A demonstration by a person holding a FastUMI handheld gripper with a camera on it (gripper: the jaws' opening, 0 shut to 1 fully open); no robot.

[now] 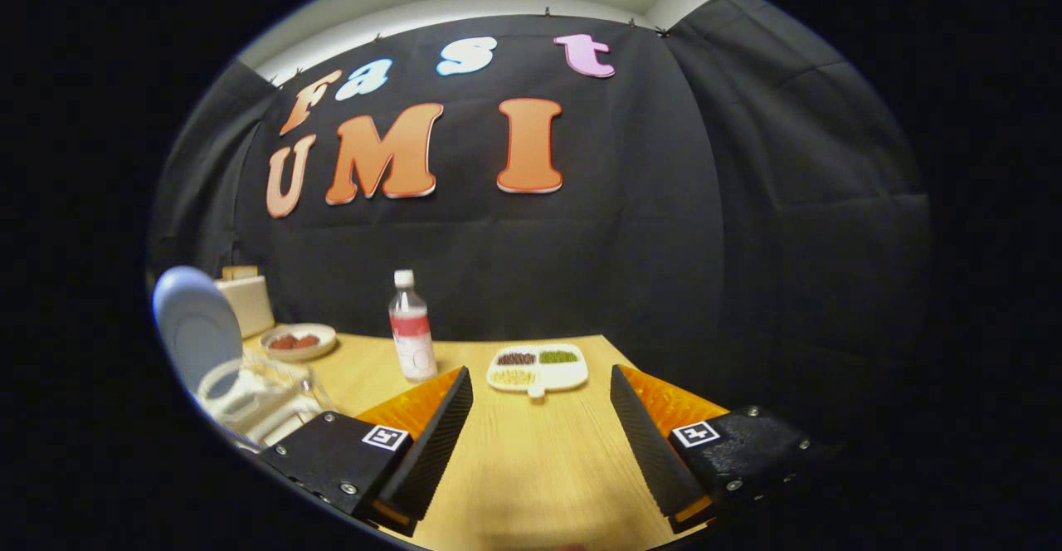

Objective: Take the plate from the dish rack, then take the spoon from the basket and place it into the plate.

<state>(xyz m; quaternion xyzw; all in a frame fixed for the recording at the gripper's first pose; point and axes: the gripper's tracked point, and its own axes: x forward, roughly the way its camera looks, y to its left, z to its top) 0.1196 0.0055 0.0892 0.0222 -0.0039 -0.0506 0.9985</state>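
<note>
The wooden table (548,460) carries all items, with the gripper (541,381) held above its near portion, fingers spread wide apart and gripping nothing; bare tabletop lies between them. Task status, as judged from this arrangement: no step is complete. The plate (192,327) stands on edge in the dish rack (249,397), well to the left of the left finger, so removal from the rack is still outstanding. The plate's face is turned roughly toward the camera and slightly rightward, its rim running near vertical with a slight lean; being round, it has no long axis, and its flat plane stands close to upright. The spoon and its basket cannot be identified. Remaining steps: extract the plate, set it down, retrieve the spoon, deposit it in the plate. Other items: a bottle (411,331) just beyond the left finger, a divided tray (538,368) ahead between the fingers, a small bowl (298,341) and a toaster (246,302) behind the rack.
</note>
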